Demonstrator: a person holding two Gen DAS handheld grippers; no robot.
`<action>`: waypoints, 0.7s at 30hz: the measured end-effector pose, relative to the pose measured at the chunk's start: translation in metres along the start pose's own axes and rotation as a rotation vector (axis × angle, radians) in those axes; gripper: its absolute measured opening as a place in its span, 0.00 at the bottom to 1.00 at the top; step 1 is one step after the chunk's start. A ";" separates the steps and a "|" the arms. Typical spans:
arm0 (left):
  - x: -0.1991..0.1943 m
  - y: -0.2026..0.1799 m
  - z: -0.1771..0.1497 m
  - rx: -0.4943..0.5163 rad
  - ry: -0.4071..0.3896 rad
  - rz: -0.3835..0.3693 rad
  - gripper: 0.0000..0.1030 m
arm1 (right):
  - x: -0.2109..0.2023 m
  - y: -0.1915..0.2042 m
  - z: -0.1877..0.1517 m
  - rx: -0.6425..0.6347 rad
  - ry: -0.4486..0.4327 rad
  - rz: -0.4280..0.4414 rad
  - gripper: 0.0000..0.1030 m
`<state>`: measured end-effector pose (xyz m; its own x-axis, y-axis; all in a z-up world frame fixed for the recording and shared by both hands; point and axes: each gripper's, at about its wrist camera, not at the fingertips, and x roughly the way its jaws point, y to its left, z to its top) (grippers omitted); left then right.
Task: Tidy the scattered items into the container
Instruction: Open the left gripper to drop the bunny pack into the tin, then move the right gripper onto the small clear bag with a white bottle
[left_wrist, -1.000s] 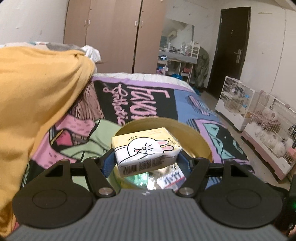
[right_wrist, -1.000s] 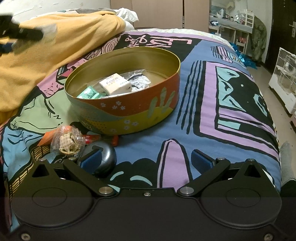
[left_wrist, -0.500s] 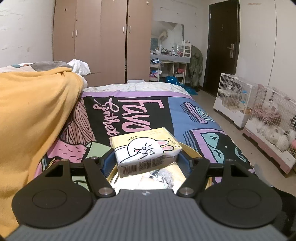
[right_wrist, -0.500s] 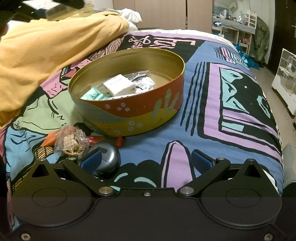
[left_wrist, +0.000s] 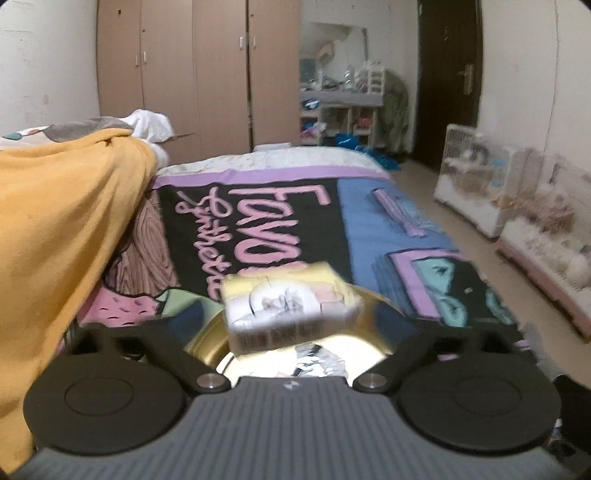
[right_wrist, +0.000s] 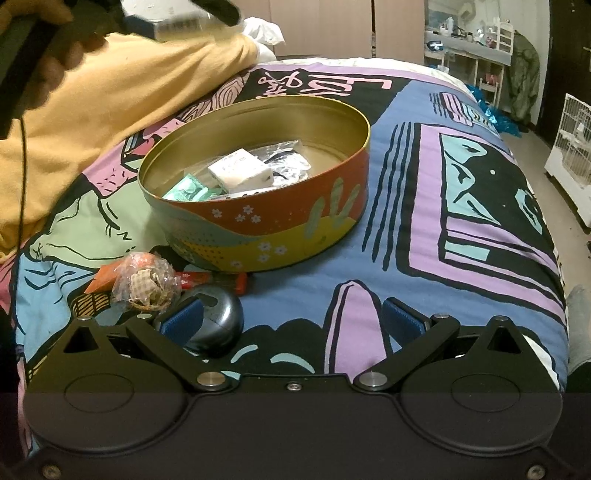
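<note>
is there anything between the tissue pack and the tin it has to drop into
Nothing visible. The tissue pack is blurred, just above the open tin, between the opening jaws of the left gripper. The tin has no lid, and the items inside lie flat.

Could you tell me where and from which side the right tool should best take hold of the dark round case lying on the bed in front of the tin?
Probably across the widest middle of the dark round case, coming from above. It lies flat and smooth, and the right tool already stands open beside it.
</note>
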<state>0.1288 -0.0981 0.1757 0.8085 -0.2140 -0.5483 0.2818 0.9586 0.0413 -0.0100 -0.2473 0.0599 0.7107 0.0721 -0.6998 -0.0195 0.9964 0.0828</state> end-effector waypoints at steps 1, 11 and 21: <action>0.003 -0.001 -0.001 0.008 0.001 0.010 1.00 | 0.000 0.000 0.000 0.000 0.000 0.005 1.00; 0.002 0.027 -0.027 -0.052 0.077 -0.007 1.00 | 0.000 0.006 -0.002 -0.012 0.008 0.049 1.00; -0.016 0.058 -0.077 -0.129 0.122 -0.024 1.00 | -0.006 0.012 -0.004 -0.018 0.017 0.185 1.00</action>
<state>0.0925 -0.0246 0.1221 0.7315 -0.2200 -0.6454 0.2251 0.9714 -0.0760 -0.0168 -0.2360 0.0622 0.6817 0.2552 -0.6857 -0.1617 0.9666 0.1990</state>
